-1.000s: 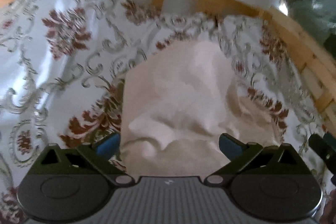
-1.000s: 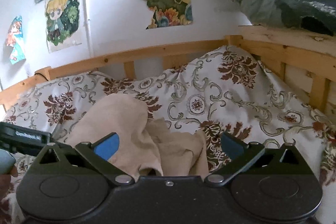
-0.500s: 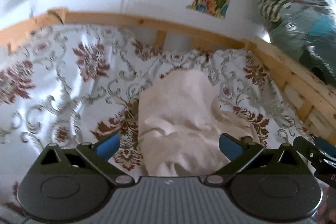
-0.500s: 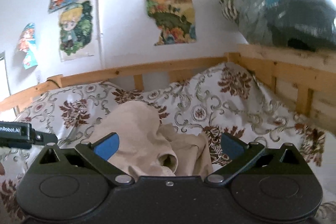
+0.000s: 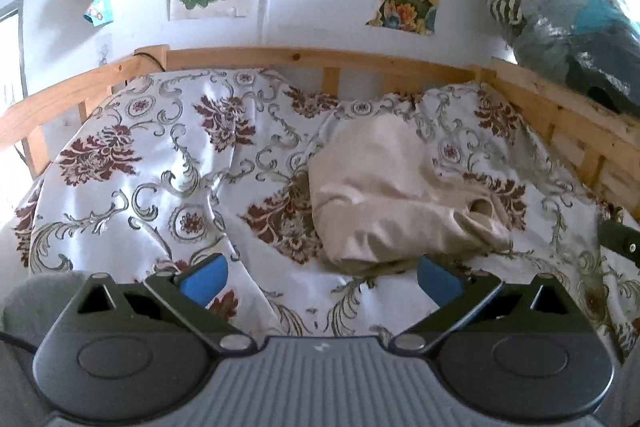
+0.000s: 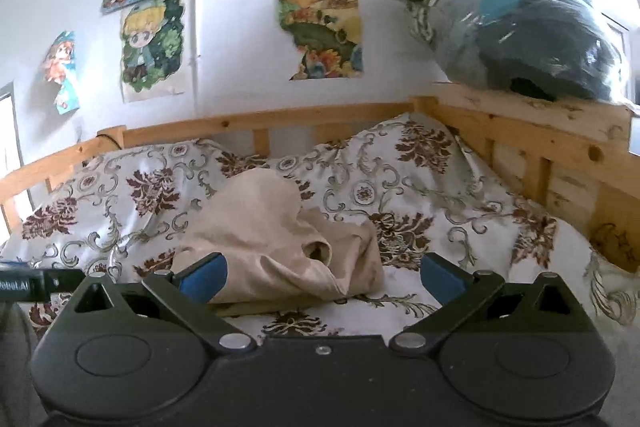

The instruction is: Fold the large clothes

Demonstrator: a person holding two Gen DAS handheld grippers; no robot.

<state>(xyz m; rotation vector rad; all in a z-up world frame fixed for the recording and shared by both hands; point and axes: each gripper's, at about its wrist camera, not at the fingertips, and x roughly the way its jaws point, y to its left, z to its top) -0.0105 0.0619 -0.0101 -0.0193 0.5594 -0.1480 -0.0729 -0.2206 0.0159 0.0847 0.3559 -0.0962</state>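
Beige garment [image 5: 384, 195] lying bunched in a rough fold on the patterned bedspread [image 5: 152, 163], toward the right half of the bed, w/ a round opening (sleeve or neck, can't tell which) facing the right side. Same garment [image 6: 280, 239] seen from the right wrist view sits left of centre, opening toward the camera.

Left gripper [image 5: 320, 277] spread wide, nothing between the blue pads [image 5: 204, 279]; hovering just short of the garment's near edge, right pad close to that edge, touching or not can't tell. Right gripper [image 6: 320, 277] also spread wide, holding nothing; left pad [image 6: 204, 277] overlaps the garment's near left corner in view, contact can't tell.

Wooden bed frame [image 5: 280, 57] runs round the back and right side. On the right-hand rail a clear plastic bag [image 6: 516, 23] stuffed w/ dark and blue-green fabric items, bag's mouth not visible; same bag [image 5: 568, 27] at top right of left wrist view. Cartoon posters [image 6: 152, 43] taped to the white wall behind the bed.

Edge of the other gripper's body visible at far left of the right view [image 6: 28, 281] and far right of the left view [image 5: 620, 241].
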